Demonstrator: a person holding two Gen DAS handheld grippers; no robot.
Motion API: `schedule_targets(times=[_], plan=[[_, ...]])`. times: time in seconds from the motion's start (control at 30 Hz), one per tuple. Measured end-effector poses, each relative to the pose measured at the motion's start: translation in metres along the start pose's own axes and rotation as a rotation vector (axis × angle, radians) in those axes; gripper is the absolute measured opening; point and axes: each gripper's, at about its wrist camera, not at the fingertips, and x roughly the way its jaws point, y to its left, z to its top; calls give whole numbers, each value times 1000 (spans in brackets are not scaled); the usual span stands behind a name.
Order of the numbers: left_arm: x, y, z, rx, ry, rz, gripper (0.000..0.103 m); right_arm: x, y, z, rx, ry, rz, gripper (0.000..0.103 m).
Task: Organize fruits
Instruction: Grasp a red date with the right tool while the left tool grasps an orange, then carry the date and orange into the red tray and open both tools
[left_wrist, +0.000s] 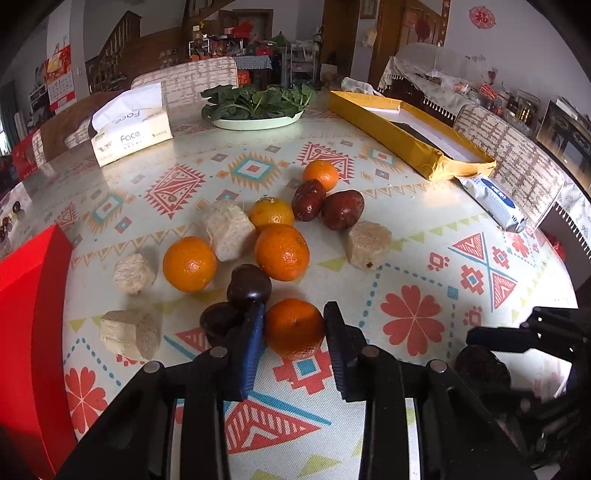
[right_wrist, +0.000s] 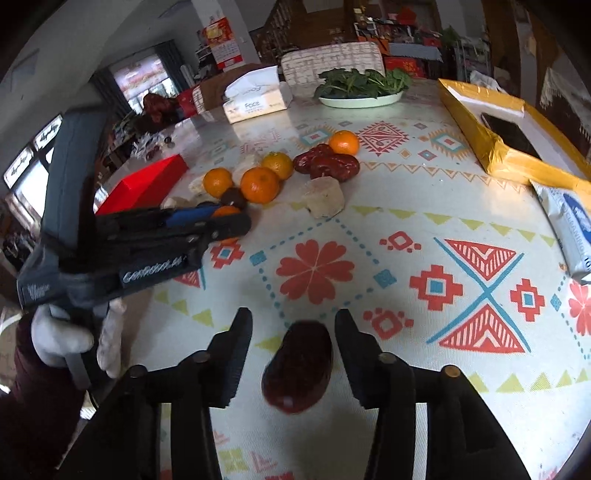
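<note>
Several tangerines, dark red dates and pale sugarcane chunks lie in a loose cluster on the patterned tablecloth (left_wrist: 406, 258). My left gripper (left_wrist: 293, 325) has its fingers on both sides of a tangerine (left_wrist: 293, 326), touching it. Two dark dates (left_wrist: 248, 286) lie just left of it. My right gripper (right_wrist: 293, 332) is open, with a dark red date (right_wrist: 297, 369) lying on the table between its fingers, not touched. The left gripper also shows in the right wrist view (right_wrist: 207, 218) at the tangerine (right_wrist: 226, 211). The right gripper shows at the left wrist view's right edge (left_wrist: 517, 338).
A red box (left_wrist: 29, 332) stands at the table's left edge. A tissue box (left_wrist: 129, 125), a plate of greens (left_wrist: 255, 105), a yellow open box (left_wrist: 402, 129) and a white-blue packet (left_wrist: 495, 201) lie at the back and right.
</note>
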Motion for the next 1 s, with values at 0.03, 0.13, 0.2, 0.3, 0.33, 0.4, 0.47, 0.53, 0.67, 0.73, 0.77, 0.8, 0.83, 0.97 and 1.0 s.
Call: schedule_targets(times=[0.03,0.13,0.2,0.3,0.33,0.4,0.47,0.53,0.67,0.73,0.77,0.8,0.83,0.97,1.0], plan=[[1,-2,0,4,2,0,35,0,4,-2,-17,0,-10,52],[7,-8,0,27,14,17,40,3,12,-6,-56,1,-44,52],[7,-13,-2,56,17,56,37,4,17,-8,-78,-1,-72,52],[3,-8,-3,22,12,41,30,3,23,-12,-117,3,-126,41],[0,-4,-5,-2,3,36,30,2,26,-15,-139,3,-154,38],[-9,3,-9,-36,-20,27,30,0,24,-17,-135,2,-149,36],[-25,13,-14,-89,-48,-6,30,-3,23,-19,-127,-1,-141,36],[-43,24,-21,-134,-83,-16,30,-5,21,-20,-105,-3,-117,36],[-77,52,-33,-204,-144,9,30,-17,27,-11,-74,-41,-39,36],[-97,75,-40,-257,-177,43,30,-26,35,0,-73,-69,25,36],[-105,86,-43,-283,-189,56,30,-32,43,8,-78,-87,71,36],[-112,98,-45,-308,-202,69,30,-36,51,16,-87,-100,112,36],[-123,114,-50,-343,-220,97,30,-39,58,23,-95,-107,140,36],[-143,160,-67,-440,-231,183,30,-34,105,60,-144,-113,289,36],[-146,173,-71,-465,-226,205,30,-27,118,69,-155,-105,321,36]])
